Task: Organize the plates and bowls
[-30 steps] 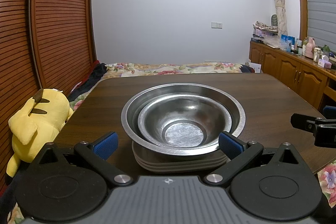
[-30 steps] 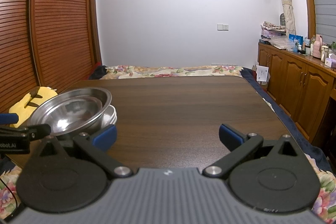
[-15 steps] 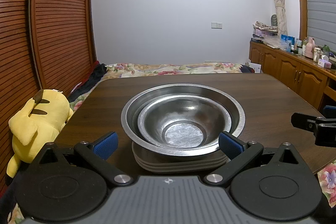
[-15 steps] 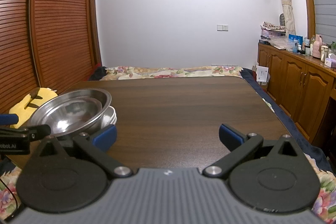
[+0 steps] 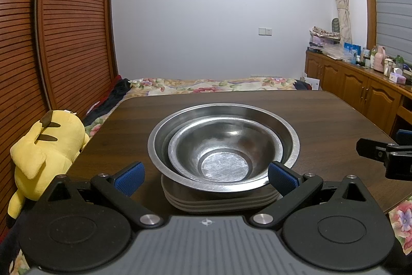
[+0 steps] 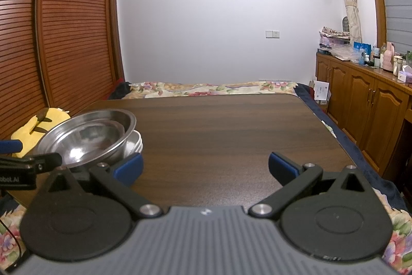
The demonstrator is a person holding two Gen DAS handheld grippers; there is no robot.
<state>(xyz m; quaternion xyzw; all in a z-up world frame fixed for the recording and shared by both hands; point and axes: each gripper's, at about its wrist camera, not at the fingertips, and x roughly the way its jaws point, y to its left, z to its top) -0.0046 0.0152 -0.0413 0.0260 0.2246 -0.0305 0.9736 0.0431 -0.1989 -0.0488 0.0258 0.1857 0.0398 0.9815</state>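
Bowls [image 5: 223,146] sit nested, 2 deep, on stacked plates [image 5: 221,200]. Both your left gripper [image 5: 206,175] and right gripper [image 6: 204,166] stand spread, empty. Nudging the rim could slide the stack off the table [image 6: 231,125].

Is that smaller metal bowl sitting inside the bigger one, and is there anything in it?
Yes, the smaller bowl is nested upright inside the larger bowl. It is empty: its bare metal bottom shows.

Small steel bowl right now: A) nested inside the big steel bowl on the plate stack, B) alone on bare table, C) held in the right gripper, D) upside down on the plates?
A: the small steel bowl sits upright inside the large steel bowl, which rests on the stacked pale plates; both grippers are open and empty.
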